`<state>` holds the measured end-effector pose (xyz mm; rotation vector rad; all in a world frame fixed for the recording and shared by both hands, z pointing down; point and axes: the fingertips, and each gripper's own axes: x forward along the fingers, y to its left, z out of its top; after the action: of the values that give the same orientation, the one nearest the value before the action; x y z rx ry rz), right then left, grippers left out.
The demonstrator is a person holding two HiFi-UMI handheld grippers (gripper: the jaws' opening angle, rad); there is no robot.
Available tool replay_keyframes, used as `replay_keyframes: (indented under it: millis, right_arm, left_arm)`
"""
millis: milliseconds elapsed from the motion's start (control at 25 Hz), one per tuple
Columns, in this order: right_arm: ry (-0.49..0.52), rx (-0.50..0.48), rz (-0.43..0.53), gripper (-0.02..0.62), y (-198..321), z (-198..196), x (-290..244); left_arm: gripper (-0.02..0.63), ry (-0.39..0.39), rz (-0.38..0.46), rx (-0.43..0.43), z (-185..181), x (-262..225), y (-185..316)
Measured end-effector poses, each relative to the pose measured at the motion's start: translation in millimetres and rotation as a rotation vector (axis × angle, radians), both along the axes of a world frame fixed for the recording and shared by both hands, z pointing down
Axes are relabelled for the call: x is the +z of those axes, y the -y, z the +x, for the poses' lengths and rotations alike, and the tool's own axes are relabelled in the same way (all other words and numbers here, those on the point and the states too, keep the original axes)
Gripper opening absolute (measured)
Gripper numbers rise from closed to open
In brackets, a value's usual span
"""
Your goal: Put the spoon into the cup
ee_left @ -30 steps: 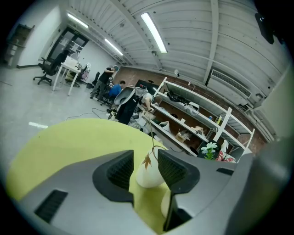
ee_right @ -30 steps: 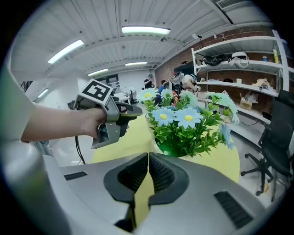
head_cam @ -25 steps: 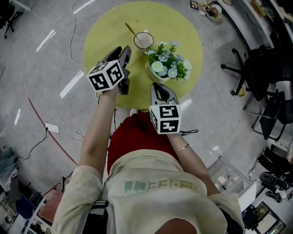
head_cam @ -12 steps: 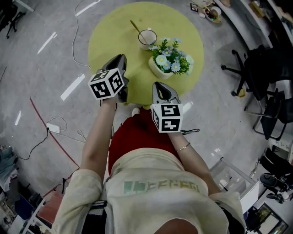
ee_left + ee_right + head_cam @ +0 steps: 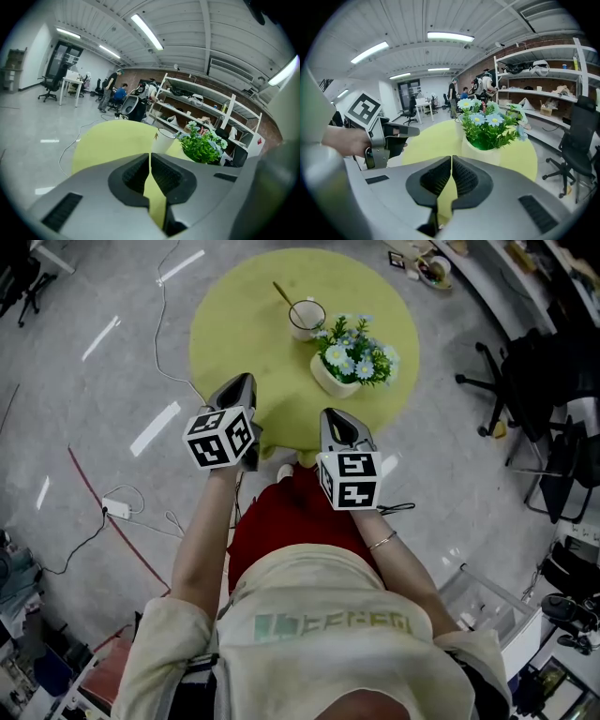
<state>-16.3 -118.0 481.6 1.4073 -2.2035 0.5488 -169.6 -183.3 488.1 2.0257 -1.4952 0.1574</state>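
Note:
A white cup [image 5: 307, 317] stands at the far side of the round yellow table [image 5: 244, 334], and a gold spoon [image 5: 281, 292] rests in it with the handle leaning out to the left. The left gripper view shows the same cup [image 5: 161, 140] far ahead. My left gripper [image 5: 242, 381] hangs over the table's near left edge, well short of the cup. Its jaws are closing, tips almost together, with nothing between them. My right gripper [image 5: 336, 413] is at the near edge in front of the flowers, shut and empty.
A white pot of blue and white flowers [image 5: 349, 360] stands right of the cup. Cables [image 5: 159, 315] lie on the grey floor to the left. Black office chairs [image 5: 525, 381] and shelves stand to the right. The person's red-clad lap is just under the grippers.
My left gripper has drawn back from beside the cup to the table's near edge, and its jaws have gone from wide open to nearly together. The right gripper has barely moved.

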Motion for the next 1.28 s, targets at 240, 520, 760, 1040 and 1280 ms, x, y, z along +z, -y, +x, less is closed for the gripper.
replay_keyframes:
  millis: [240, 520, 760, 1040, 1280]
  right_arm:
    - [0.010, 0.020, 0.013, 0.037, -10.7, 2.4, -5.1]
    - [0.011, 0.028, 0.028, 0.037, -18.7, 0.1, -11.0]
    - [0.026, 0.045, 0.054, 0.037, -23.4, 5.2, -18.6]
    - [0.070, 0.059, 0.081, 0.035, -26.6, 12.6, -27.7]
    - [0.088, 0.060, 0.093, 0.035, -27.0, 15.7, -32.4]
  left_arm:
    - [0.031, 0.045, 0.017, 0.024, -0.3, -8.7, -26.9]
    - [0.029, 0.084, 0.032, 0.034, -2.5, -14.5, -48.3]
    - [0.029, 0.119, 0.032, 0.060, -2.0, -13.7, -69.0]
    - [0.029, 0.149, 0.037, 0.071, -5.5, -15.5, -82.8]
    - [0.029, 0.159, 0.053, 0.076, -2.2, -23.5, -84.2]
